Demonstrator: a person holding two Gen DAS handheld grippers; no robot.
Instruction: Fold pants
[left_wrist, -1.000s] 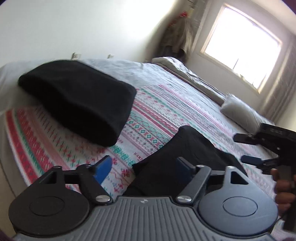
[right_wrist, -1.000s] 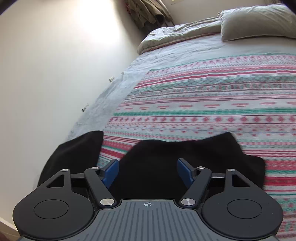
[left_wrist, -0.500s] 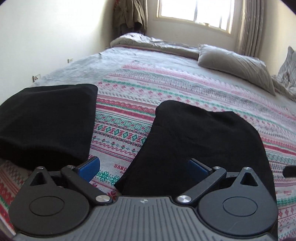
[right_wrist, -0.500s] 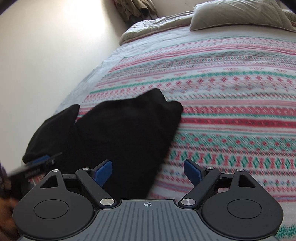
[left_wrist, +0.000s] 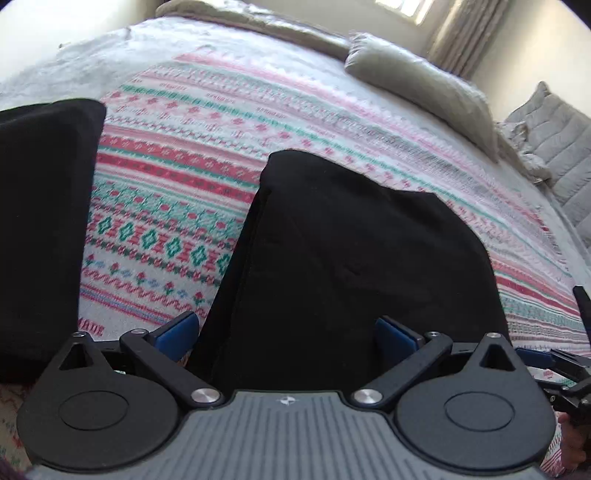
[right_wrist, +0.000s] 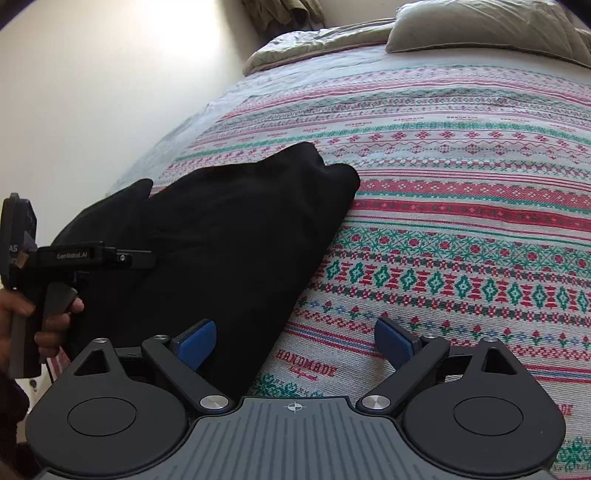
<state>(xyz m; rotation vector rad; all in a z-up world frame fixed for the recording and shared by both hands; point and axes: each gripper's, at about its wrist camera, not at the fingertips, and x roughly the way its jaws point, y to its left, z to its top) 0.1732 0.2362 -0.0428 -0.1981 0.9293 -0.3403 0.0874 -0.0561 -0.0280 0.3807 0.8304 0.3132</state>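
Folded black pants (left_wrist: 351, 240) lie on the patterned blanket (left_wrist: 177, 206), filling the middle of the left wrist view. My left gripper (left_wrist: 286, 334) hangs open just over their near end, one blue pad past the left edge, the other over the cloth, gripping nothing. In the right wrist view the pants (right_wrist: 229, 240) sit to the left. My right gripper (right_wrist: 295, 341) straddles their near right edge, its jaws opening and not pressing on the cloth. A hand holds the left gripper (right_wrist: 146, 258) at the far left of that view.
A second folded black garment (left_wrist: 40, 221) lies left of the pants, also seen behind them (right_wrist: 125, 199). Grey pillows (left_wrist: 417, 85) and a rumpled duvet (right_wrist: 314, 48) lie at the head of the bed. A white wall (right_wrist: 92, 92) runs along the left side.
The left gripper rolled level, dipped toward the pants and opened wider. The right gripper shifted right, so the pants now lie left of it, and its jaws spread.
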